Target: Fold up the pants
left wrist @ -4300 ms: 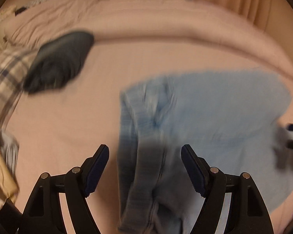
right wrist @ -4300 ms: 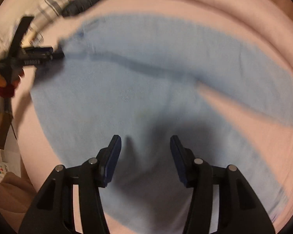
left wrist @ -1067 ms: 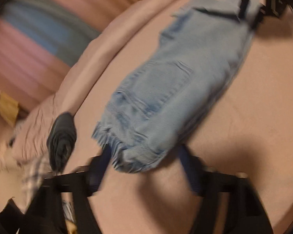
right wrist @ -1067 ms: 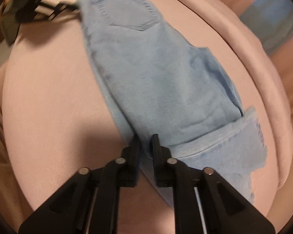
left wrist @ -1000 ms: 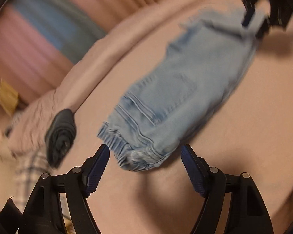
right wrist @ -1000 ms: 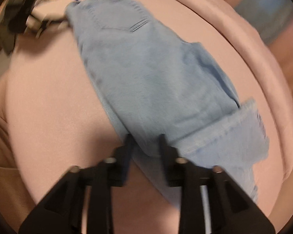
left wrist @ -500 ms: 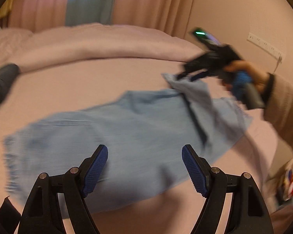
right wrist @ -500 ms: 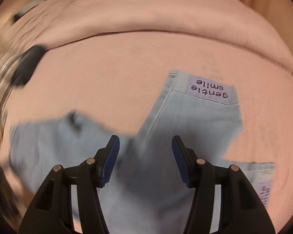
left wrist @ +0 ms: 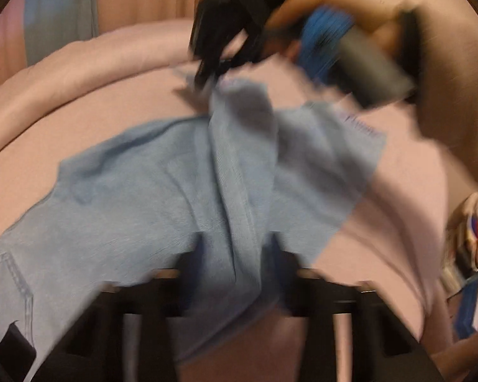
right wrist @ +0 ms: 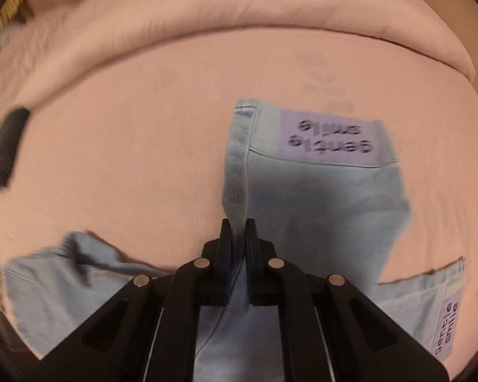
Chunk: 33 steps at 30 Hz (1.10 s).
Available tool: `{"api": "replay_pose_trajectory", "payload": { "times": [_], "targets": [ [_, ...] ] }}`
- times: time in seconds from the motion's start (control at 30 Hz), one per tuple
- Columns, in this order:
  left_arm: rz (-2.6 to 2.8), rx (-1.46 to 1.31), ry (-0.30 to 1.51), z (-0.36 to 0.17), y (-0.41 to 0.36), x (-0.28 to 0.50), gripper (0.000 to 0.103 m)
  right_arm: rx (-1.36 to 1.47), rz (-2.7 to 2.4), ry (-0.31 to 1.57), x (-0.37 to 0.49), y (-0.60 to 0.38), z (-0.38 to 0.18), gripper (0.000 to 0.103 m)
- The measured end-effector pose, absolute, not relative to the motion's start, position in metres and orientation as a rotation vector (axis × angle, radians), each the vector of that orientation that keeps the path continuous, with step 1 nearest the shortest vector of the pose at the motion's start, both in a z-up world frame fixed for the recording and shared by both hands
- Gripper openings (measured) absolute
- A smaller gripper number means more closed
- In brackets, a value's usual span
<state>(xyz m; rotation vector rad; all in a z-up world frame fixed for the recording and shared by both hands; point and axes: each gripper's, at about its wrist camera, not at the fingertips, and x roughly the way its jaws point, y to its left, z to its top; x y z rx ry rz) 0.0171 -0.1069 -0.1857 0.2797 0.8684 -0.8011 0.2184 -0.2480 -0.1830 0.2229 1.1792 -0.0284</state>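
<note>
Both grippers have swung across the bed since a sec ago, when each gaped w/ nothing in it. Now the right gripper (right wrist: 238,232) is clamped tight on a raised seam edge of the light-blue pants (right wrist: 318,197), near the waistband w/ the purple label (right wrist: 329,140). Left gripper (left wrist: 235,254) is closing, a bunched ridge of denim between its fingers; view's blurry. Pants lie spread on the pink bed (right wrist: 127,146), partly lifted where pinched.
</note>
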Motion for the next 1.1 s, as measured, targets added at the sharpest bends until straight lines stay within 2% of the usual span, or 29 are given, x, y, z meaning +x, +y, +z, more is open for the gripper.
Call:
{"api": "replay_pose_trajectory", "payload": {
  "times": [0.07, 0.2, 0.33, 0.43, 0.53, 0.63, 0.7, 0.77, 0.83, 0.93, 1.07, 1.1],
  "targets": [
    [-0.788, 0.293, 0.869, -0.189, -0.116, 0.018, 0.007, 0.282, -0.007, 1.144, 0.209, -0.26, -0.171, 0.007],
    [-0.788, 0.267, 0.814, -0.169, -0.113, 0.007, 0.005, 0.403, 0.04, 1.021, 0.176, -0.287, -0.145, 0.007],
    [-0.803, 0.337, 0.727, -0.153, -0.115, -0.015, 0.005, 0.55, 0.042, 0.822, 0.097, -0.328, -0.124, 0.007],
    [-0.802, 0.424, 0.733, -0.166, -0.13, -0.027, 0.005, 0.664, -0.023, 0.771, 0.036, -0.363, -0.148, 0.008],
    [-0.796, 0.494, 0.751, -0.18, -0.138, -0.031, 0.005, 0.773, -0.099, 0.839, -0.026, -0.38, -0.196, 0.008],
    [-0.777, 0.525, 0.763, -0.186, -0.144, -0.033, 0.005, 0.906, -0.108, 0.882, -0.052, -0.39, -0.235, 0.011],
    [-0.766, 0.525, 0.767, -0.188, -0.137, -0.033, 0.005, 0.969, -0.088, 0.851, -0.062, -0.395, -0.242, 0.011],
    [-0.755, 0.534, 0.76, -0.188, -0.137, -0.03, 0.005, 1.03, -0.082, 0.821, -0.064, -0.394, -0.241, 0.015],
    [-0.747, 0.539, 0.756, -0.189, -0.138, -0.031, 0.005, 1.048, -0.097, 0.792, -0.064, -0.399, -0.237, 0.027],
    [-0.744, 0.517, 0.762, -0.189, -0.134, -0.021, 0.004, 1.055, -0.137, 0.764, -0.07, -0.411, -0.227, 0.034],
    [-0.74, 0.458, 0.76, -0.179, -0.13, -0.013, 0.004, 1.052, -0.197, 0.742, -0.078, -0.426, -0.216, 0.033],
    [-0.743, 0.436, 0.765, -0.175, -0.127, -0.012, 0.004, 1.03, -0.219, 0.751, -0.08, -0.429, -0.215, 0.022]
  ]
}}
